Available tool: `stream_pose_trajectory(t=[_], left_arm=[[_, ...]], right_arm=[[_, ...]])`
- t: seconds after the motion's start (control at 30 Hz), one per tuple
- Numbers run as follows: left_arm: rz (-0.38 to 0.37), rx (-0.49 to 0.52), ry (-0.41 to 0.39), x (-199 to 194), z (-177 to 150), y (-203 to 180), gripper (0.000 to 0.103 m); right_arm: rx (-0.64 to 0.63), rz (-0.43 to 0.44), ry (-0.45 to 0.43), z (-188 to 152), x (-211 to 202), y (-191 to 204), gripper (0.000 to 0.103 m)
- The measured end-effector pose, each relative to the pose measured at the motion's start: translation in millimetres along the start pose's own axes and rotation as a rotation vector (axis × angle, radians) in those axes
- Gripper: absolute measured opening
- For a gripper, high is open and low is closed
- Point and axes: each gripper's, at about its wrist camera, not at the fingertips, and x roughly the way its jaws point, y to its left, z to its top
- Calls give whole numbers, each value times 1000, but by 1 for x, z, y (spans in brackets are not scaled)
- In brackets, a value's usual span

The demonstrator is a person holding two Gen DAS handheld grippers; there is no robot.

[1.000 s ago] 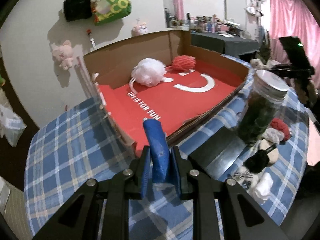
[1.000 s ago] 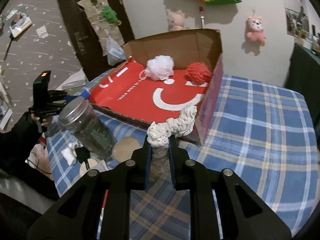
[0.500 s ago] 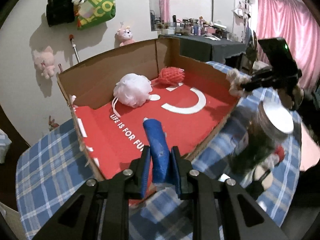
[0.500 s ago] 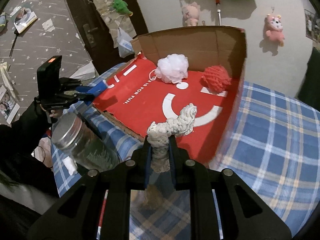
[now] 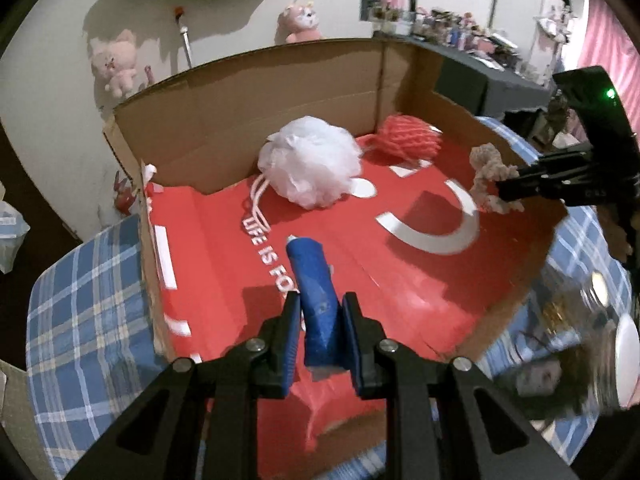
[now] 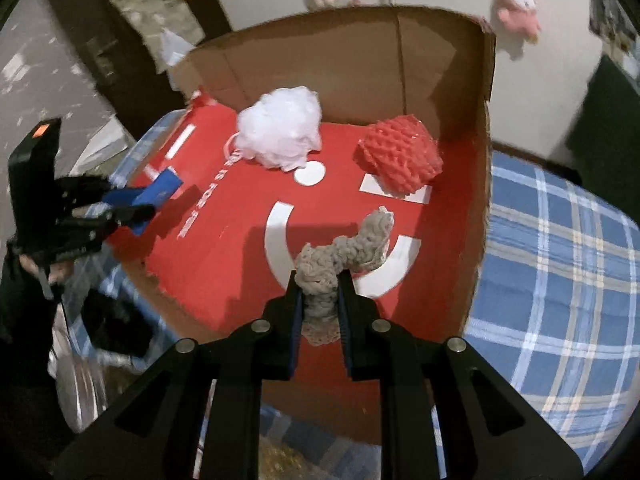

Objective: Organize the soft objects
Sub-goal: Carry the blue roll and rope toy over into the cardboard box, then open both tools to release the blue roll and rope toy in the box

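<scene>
Knobbly beige yarn piece [image 6: 344, 252], centre frame, pinched low by right gripper [image 6: 320, 300]; probably light, floppy. Blue foam strip [image 5: 314, 280] clamped in left gripper [image 5: 320, 320].

Matte black claw [image 5: 320, 322] with blue inner pads [image 5: 290, 344] (silver screws at the joints)

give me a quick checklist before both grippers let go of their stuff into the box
1. Left gripper gripping the blue sponge: ok.
2. Right gripper gripping the knitted rope toy: ok.
3. Both items over the red box floor: ok.
4. Bare floor under each, apart from the white loofah and red loofah: ok.
5. Height above the floor: cannot tell.
6. Grippers apart from each other: ok.
</scene>
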Motion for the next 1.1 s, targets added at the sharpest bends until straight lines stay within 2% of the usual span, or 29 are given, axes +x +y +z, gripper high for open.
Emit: stream_pose_trajectory(t=[0.1,0.27,0.57,0.63,0.7,0.77,0.8,0.87,0.97,1.03,1.1], left_arm=[[4,-36,57,19,14,8,23],[18,-61,109,40,25,14,23],[40,-100,144,58,34,18,26],[48,-101,149,60,35,18,33],[52,-110,140,59,34,19,56],[60,-107,117,54,33,18,69],[62,-106,111,52,34,17,72],[52,-104,98,47,34,15,72],[54,-103,87,39,34,12,76],[57,-96,78,32,34,8,78],[64,-99,64,24,33,4,80]], right_arm=[[85,8,62,19,17,-10,16],[164,-59,123,38,42,-20,16],[166,-148,149,45,58,-18,16],[153,-192,156,46,59,-15,16],[139,-228,168,45,60,-13,19],[136,-267,169,43,59,-12,20],[120,-307,166,43,58,-9,24],[92,-386,160,41,56,-6,26],[98,-362,162,39,52,-3,49],[78,-340,149,39,49,2,57],[64,-358,129,36,44,10,68]])
